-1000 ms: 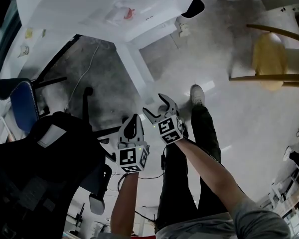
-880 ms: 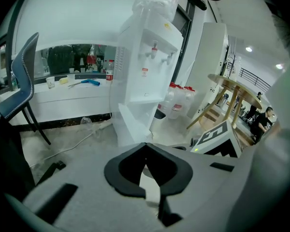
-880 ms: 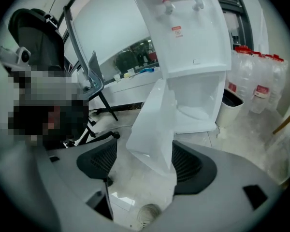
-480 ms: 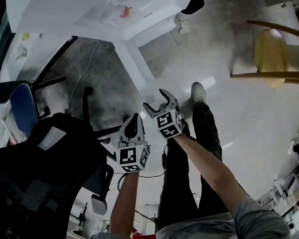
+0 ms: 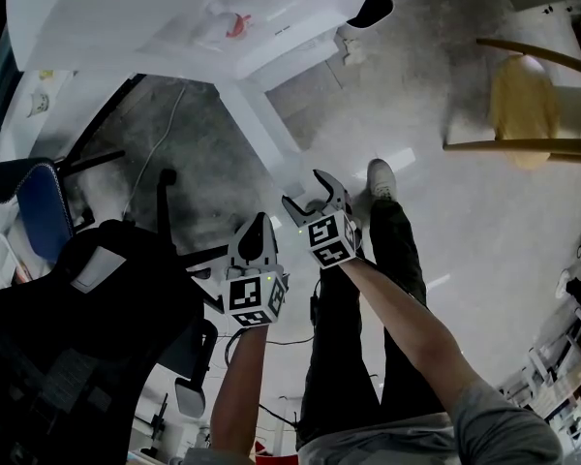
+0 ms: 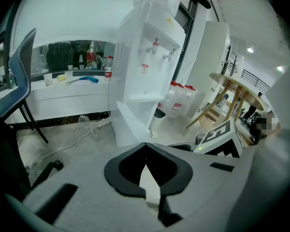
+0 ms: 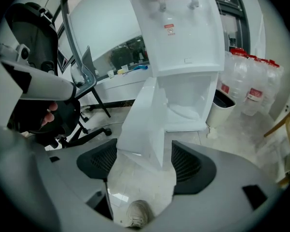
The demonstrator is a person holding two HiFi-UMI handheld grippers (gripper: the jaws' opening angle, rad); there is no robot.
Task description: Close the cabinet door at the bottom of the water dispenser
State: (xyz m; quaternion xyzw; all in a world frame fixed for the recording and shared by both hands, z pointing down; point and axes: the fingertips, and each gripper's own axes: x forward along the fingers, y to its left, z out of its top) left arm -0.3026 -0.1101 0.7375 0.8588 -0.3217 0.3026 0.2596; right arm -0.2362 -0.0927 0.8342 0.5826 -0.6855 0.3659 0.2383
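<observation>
— How does the right claw (image 7: 145, 163) stand?

— Wide open. Its two black ribbed pads sit well apart and grip nothing. The lower corner of the cabinet door (image 7: 145, 120) shows in the gap between them. Whether a pad touches it, I cannot tell.

— And the left claw (image 6: 146, 149)?

— Its jaws are together, tips meeting in a point, with only pale floor showing through the curved hollow behind them. It holds nothing and hangs just beside the right one, a little nearer the person.

— Where is the door itself?

— It is a flat, smooth white panel swung out from the foot of the water dispenser (image 7: 179, 33). Behind it the bottom compartment (image 7: 186, 103) stands open, a plain white box. From the head view the door (image 5: 266, 143) reaches out over the floor towards the right claw (image 5: 305, 190).

— What lies around?

— Just right of the dispenser there is a pale waste bin (image 7: 222, 108) with a dark mouth. Past it are clear water jugs (image 7: 246, 88) with red labels. The glossy grey floor (image 5: 484, 240) carries a black office chair (image 5: 87, 308) at the left and a round wooden table (image 5: 528, 105) at the right. The person's light shoe (image 5: 381, 184) is beside the claws.
</observation>
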